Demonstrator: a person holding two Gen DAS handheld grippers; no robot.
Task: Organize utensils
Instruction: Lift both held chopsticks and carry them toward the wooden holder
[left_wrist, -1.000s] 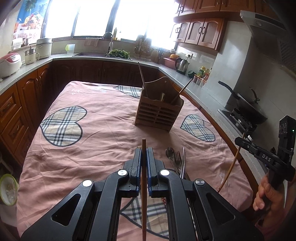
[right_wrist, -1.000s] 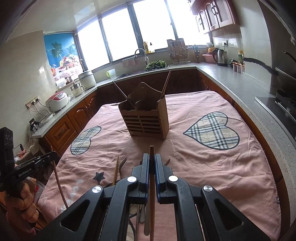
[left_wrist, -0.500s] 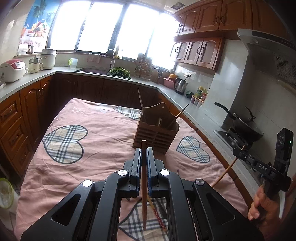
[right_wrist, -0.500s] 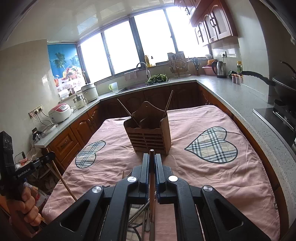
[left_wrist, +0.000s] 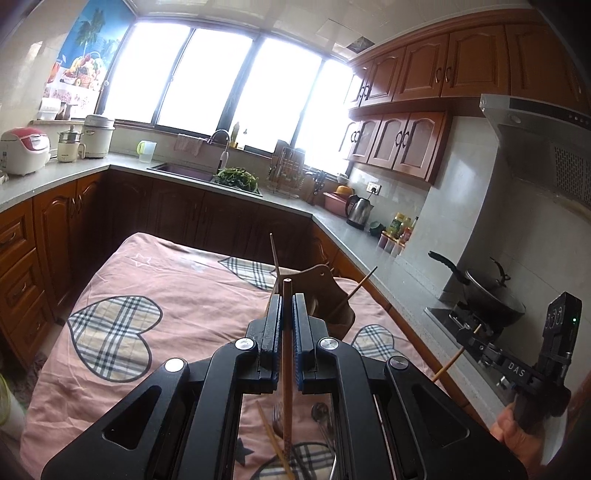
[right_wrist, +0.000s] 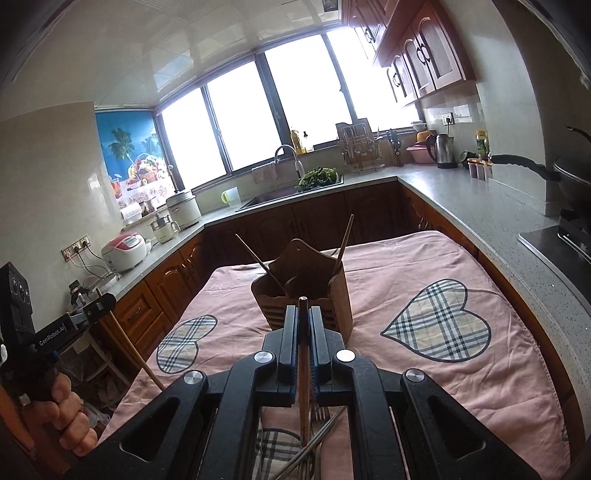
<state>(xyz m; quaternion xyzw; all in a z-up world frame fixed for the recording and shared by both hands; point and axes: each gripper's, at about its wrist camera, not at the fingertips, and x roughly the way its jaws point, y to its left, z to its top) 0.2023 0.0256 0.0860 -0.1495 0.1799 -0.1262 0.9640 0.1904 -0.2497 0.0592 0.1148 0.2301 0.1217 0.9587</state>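
A wooden utensil holder (right_wrist: 306, 295) stands mid-table on the pink cloth (right_wrist: 424, 369), with two chopsticks sticking out of it. It also shows in the left wrist view (left_wrist: 325, 295), partly behind the fingers. My left gripper (left_wrist: 286, 306) is shut on a brown chopstick (left_wrist: 286, 350), held above the table. My right gripper (right_wrist: 303, 317) is shut on another brown chopstick (right_wrist: 303, 369). Loose utensils lie on the cloth below: a fork (left_wrist: 277, 421), a spoon (left_wrist: 320, 411), a chopstick (left_wrist: 271, 439), and a fork (right_wrist: 319, 413) in the right wrist view.
Kitchen counters (right_wrist: 461, 199) with wooden cabinets ring the table. A sink (left_wrist: 184, 171), kettle (left_wrist: 358, 208), rice cooker (left_wrist: 26, 149) and a wok on the stove (left_wrist: 491, 291) stand on them. The other gripper shows at each view's outer edge.
Both grippers have risen and tilted up with their chopsticks; the holder now sits lower and closer behind the fingertips, and more ceiling and windows show.
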